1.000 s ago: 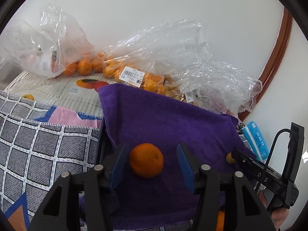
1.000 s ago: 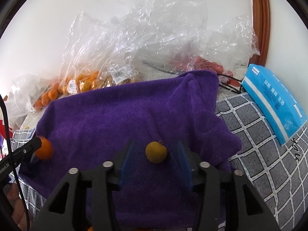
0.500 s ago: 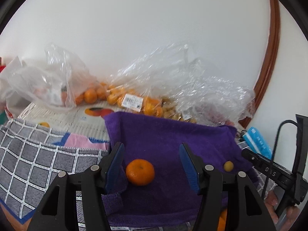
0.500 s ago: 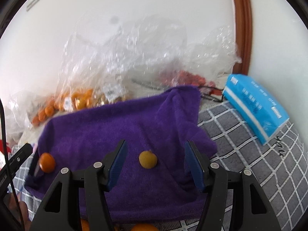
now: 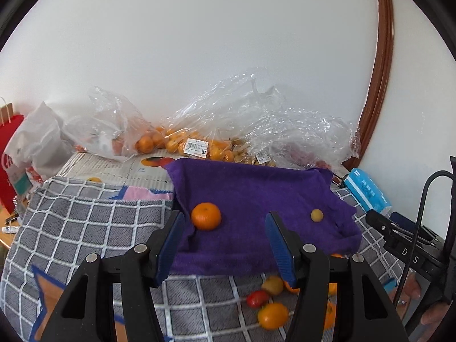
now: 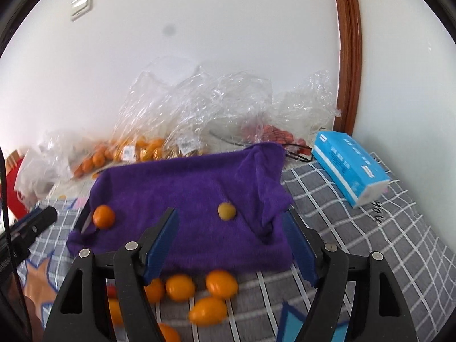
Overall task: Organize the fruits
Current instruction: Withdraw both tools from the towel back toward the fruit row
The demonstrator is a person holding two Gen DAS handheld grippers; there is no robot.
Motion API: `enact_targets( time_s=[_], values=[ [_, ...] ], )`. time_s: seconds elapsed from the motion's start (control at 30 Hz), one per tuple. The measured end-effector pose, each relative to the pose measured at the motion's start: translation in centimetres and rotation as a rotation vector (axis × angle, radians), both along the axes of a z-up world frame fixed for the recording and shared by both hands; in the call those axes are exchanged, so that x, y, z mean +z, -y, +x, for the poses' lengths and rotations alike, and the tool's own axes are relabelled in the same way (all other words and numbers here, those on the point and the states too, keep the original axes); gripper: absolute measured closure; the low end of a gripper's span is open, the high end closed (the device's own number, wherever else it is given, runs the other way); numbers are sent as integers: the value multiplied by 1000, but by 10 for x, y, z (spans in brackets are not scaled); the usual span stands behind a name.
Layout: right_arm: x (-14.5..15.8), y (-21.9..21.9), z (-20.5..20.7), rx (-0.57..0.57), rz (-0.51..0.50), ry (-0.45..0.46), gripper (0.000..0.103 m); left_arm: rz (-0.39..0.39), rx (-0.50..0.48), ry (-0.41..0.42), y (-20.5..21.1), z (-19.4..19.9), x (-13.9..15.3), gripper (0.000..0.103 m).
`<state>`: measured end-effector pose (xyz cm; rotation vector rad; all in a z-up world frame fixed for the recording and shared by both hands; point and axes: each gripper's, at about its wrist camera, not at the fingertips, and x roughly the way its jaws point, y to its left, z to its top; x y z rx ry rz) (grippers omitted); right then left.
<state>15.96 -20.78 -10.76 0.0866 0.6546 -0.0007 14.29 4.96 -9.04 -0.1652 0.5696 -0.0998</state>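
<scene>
Two grippers are hanging over a grey checked blanket, where a purple towel is lying spread in front of clear plastic bags of fruit against the wall. A blue tissue pack is resting to the towel's right. The left gripper is standing partly open, holding nothing; the mandarin is sitting on the towel near its left finger, untouched. The right gripper has just been opening wider, with nothing between its jaws; the small yellow fruit is lying free on the towel. Loose oranges are clustering on the blanket just below the towel's near edge.
</scene>
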Motion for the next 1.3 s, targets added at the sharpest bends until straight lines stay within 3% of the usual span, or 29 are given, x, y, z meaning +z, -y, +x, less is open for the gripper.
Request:
enact_targets(
  time_s=[0.1, 0.53, 1.03, 1.1, 1.3],
  values=[
    [-1, 2, -22, -38, -46, 20, 28, -18, -2, -15, -5, -14, -3, 46],
    [-8, 9, -62, -11, -23, -34, 28, 26, -5, -128, -26, -46, -41, 46],
    [-40, 8, -66, 23, 48, -101, 30, -66, 11, -241, -56, -38, -84, 46],
    [-44, 5, -64, 32, 46, -107, 33, -74, 3, -261, -56, -37, -87, 46],
    [-60, -9, -54, 75, 24, -140, 39, -107, -6, -241, -59, -40, -87, 45]
  ],
)
